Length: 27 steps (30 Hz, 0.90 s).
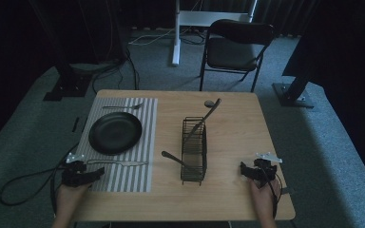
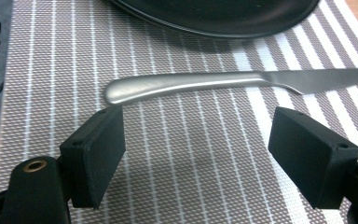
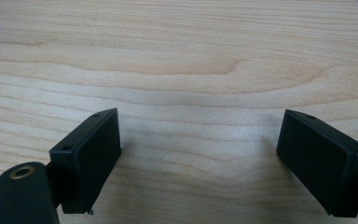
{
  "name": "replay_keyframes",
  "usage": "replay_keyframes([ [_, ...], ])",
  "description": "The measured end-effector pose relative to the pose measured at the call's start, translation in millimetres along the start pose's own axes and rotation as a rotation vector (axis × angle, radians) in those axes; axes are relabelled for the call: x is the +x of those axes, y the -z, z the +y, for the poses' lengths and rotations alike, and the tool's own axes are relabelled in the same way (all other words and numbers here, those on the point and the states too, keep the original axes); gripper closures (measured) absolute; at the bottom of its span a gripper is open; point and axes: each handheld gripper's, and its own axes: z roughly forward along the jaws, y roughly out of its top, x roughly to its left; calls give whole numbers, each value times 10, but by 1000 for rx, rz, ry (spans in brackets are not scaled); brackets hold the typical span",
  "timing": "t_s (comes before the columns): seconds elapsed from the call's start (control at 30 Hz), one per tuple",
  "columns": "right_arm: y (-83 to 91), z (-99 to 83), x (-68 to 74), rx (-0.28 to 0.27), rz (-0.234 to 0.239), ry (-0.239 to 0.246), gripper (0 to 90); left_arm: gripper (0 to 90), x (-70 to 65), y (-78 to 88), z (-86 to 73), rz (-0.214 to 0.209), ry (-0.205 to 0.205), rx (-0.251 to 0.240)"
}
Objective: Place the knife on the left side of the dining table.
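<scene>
Left gripper (image 2: 196, 154) sits at the mat's near left corner, jaws apart, nothing between them; matte black block pads. Right gripper (image 3: 200, 158) is well right of the mat, near the bench's (image 1: 228, 194) near right corner, jaws also apart over bare pale wood grain. Mat (image 1: 138, 175): woven, grey with white stripes, flat. Knife (image 2: 205, 84) lies on the mat's near strip just ahead of the left gripper, brushed steel, rounded handle toward it, blade pointing right; looks laid as a place setting. Plate (image 1: 115, 133) at mat centre, black, round, shallow rim. Spoon or fork (image 1: 123, 107) on the mat's far edge, can't tell which. Wire caddy (image 1: 193, 149) just right of the mat, black, open grid, two utensils leaning out.
</scene>
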Motion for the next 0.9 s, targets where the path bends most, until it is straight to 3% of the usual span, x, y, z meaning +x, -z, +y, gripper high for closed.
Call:
replay_keyframes([
  [0.1,0,0,0,0,0,0,126,112,-36,-21,-52,-15,-6,-1],
  [0.2,0,0,0,0,0,0,126,103,-78,-21,-108,-1,-18,-22],
  [0.27,0,0,0,0,0,0,126,6,-88,-16,-127,13,-16,-34],
  [0.43,0,0,0,0,0,0,126,1,-110,-46,-204,68,-24,-38],
  [0.83,0,0,0,0,0,0,127,1,-106,-70,-309,125,-51,-61],
  [0.87,0,0,0,0,0,0,126,1,-112,-102,-338,158,-63,-58],
  [0.9,0,0,0,0,0,0,126,1,-112,-102,-338,158,-63,-58],
])
